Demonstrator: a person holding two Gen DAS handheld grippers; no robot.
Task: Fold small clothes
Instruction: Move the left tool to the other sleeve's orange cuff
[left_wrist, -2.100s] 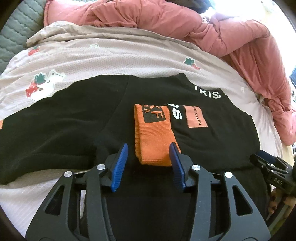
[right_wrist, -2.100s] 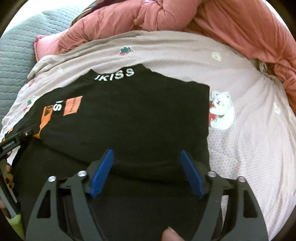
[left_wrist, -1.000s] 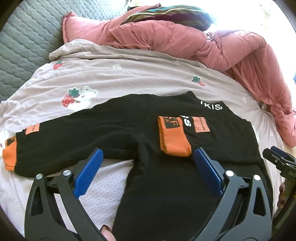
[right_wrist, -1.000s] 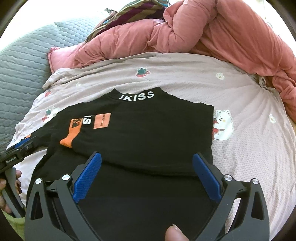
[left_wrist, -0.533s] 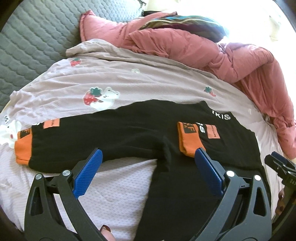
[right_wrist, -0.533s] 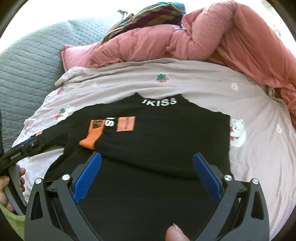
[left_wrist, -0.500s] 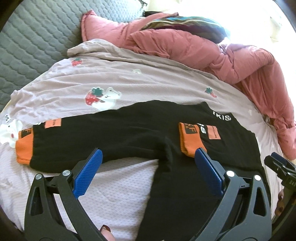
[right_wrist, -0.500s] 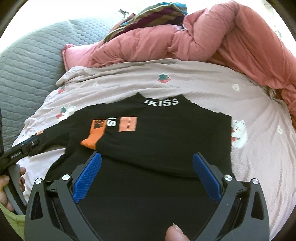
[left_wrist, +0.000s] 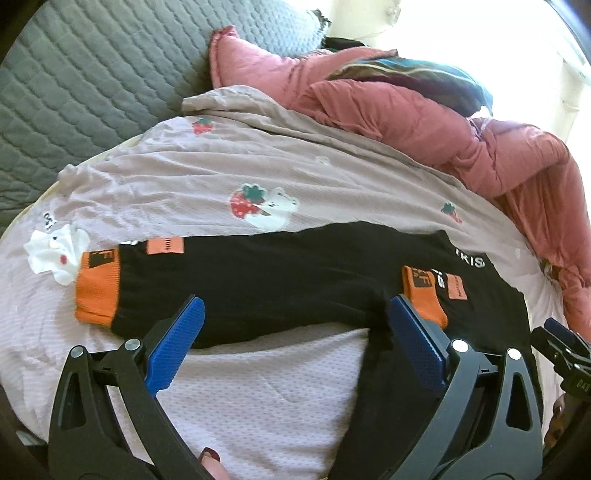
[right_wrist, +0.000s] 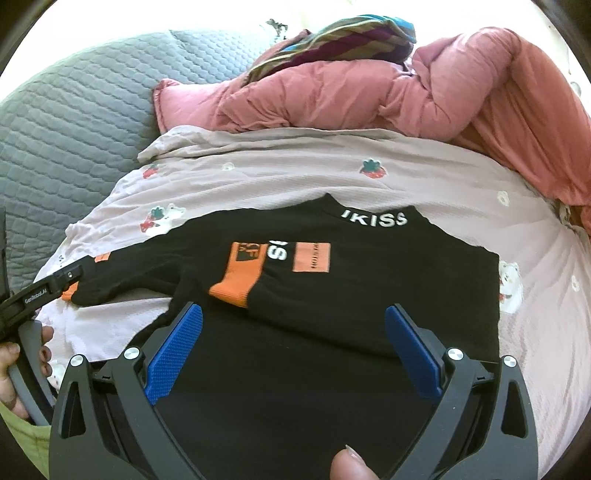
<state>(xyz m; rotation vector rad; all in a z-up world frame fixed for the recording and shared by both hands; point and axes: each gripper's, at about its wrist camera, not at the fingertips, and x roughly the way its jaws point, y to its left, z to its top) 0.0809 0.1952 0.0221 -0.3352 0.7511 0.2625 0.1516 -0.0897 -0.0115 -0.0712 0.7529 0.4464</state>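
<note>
A small black sweater (left_wrist: 280, 280) with orange cuffs lies flat on the bed; it also shows in the right wrist view (right_wrist: 369, 288). Its right sleeve is folded across the chest, orange cuff (right_wrist: 240, 273) lying on the body. Its left sleeve stretches out to the left, ending in an orange cuff (left_wrist: 96, 291). My left gripper (left_wrist: 295, 343) is open and empty, hovering above the outstretched sleeve. My right gripper (right_wrist: 293, 350) is open and empty above the sweater's lower body.
The sweater lies on a pale pink sheet (left_wrist: 258, 384) printed with strawberries and bears. A crumpled pink duvet (right_wrist: 369, 96) lies along the back and right. A grey quilted headboard (left_wrist: 81, 81) is at the left. A striped cloth (right_wrist: 340, 40) lies on the duvet.
Both grippers opened wide and drew back from the sweater. The left gripper swung left, bringing the outstretched sleeve and its orange cuff into view.
</note>
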